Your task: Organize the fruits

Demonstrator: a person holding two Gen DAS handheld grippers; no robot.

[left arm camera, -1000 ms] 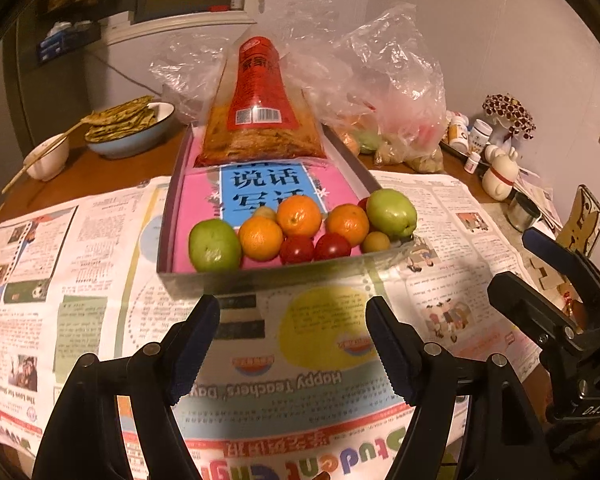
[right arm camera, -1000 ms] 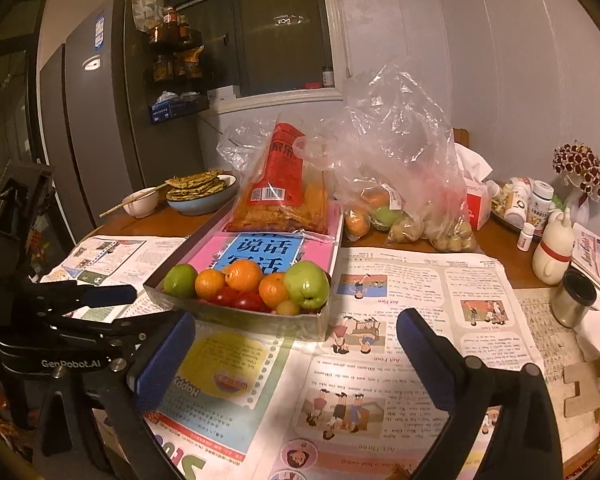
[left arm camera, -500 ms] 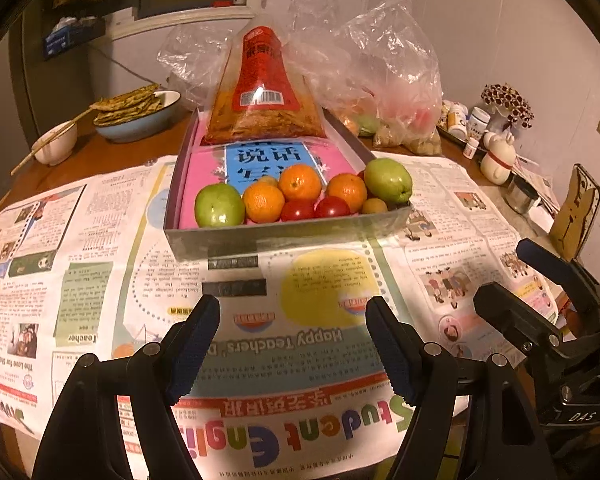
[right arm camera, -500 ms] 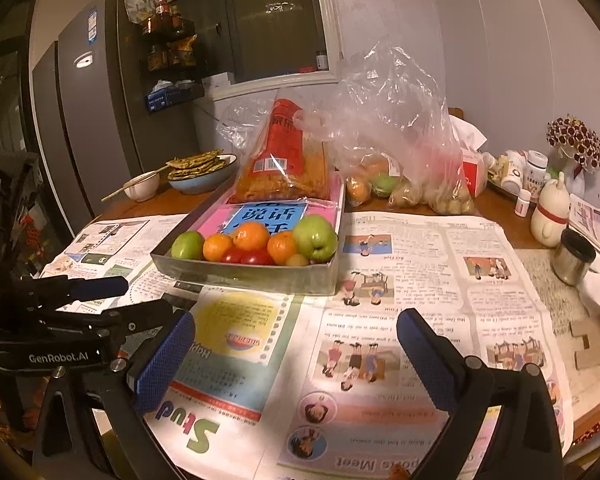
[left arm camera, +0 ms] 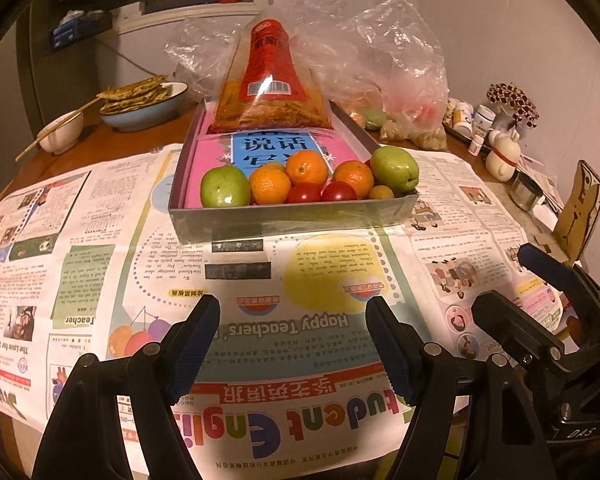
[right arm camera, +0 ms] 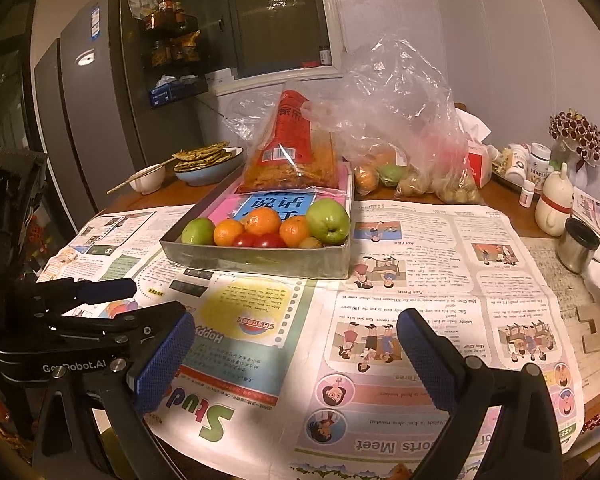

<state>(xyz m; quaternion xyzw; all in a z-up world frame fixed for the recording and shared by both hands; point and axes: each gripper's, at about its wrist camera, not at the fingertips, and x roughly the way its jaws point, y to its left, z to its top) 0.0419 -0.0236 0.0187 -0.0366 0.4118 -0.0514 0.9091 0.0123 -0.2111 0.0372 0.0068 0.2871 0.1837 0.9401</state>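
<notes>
From the left wrist, the left gripper hangs over the newspaper with its jaws standing apart and nothing between them, tilted down toward the table, well short of the tray. The fruits sit bunched against the tray's near wall: a green apple on the left, oranges in the middle, two red tomatoes in front, a second green apple on the right. They probably gathered there because the snack bag fills the far end. From the right wrist, the right gripper is likewise spread and empty, angled more shallowly above the paper, with the tray ahead and to its left. The clear plastic bag behind holds more fruit, perhaps awaiting sorting too.
</notes>
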